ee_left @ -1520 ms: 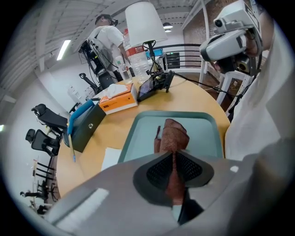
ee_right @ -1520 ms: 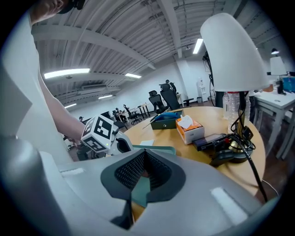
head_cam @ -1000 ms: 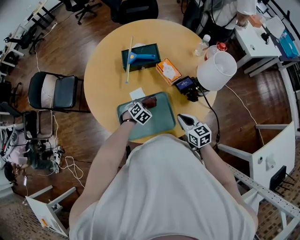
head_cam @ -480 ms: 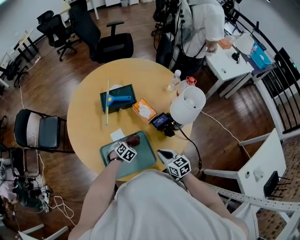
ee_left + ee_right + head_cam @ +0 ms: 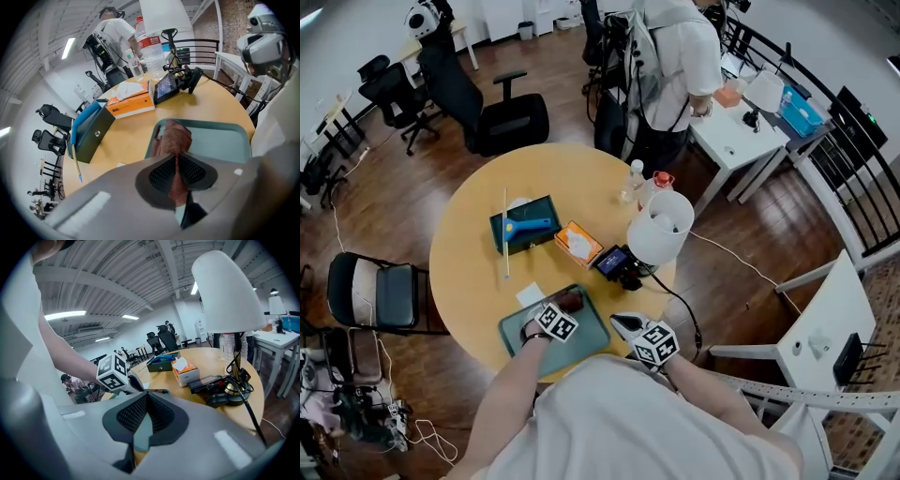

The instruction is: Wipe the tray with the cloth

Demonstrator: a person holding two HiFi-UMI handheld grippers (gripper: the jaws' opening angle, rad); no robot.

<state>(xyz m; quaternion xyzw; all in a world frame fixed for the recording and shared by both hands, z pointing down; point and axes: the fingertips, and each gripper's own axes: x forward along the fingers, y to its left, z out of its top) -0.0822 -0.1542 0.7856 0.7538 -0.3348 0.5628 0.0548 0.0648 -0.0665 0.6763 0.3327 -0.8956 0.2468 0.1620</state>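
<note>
Head view, from above: you lean over a round tabletop (image 5: 464, 267) with a hand-held gripper in each hand. The green tray (image 5: 581, 339) lies at the tabletop's near edge, right in front of you. Your left hand-held gripper (image 5: 565, 309) is pinched shut on the cloth (image 5: 573, 300), a reddish-brown wad resting on the tray's far part.

The left gripper view shows the same grip. The cloth (image 5: 175, 137) runs out from between the pressed jaws of that hand-held gripper (image 5: 178, 176) onto the tray (image 5: 220, 140), close to its left rim.

Your right hand-held gripper (image 5: 617, 323) sits at the tray's right edge. In the right gripper view, that hand-held gripper (image 5: 146, 401) has its jaws closed on the tray's rim (image 5: 143, 430).

Beyond the tray, a paper slip (image 5: 530, 294) lies just beside its far-left corner. Farther out stand:
- an orange tissue box (image 5: 579, 244)
- a dark box (image 5: 525, 225) with a blue-handled tool (image 5: 528, 224) on top
- a thin stick (image 5: 505, 234) beside that box
- a small screen (image 5: 612, 261)
- a white lamp (image 5: 659, 228)
- two bottles (image 5: 634, 180) behind the lamp

A person (image 5: 675, 56) stands past the tabletop, beside a white desk (image 5: 731, 141). Chairs (image 5: 502, 112) dot the wood floor.
</note>
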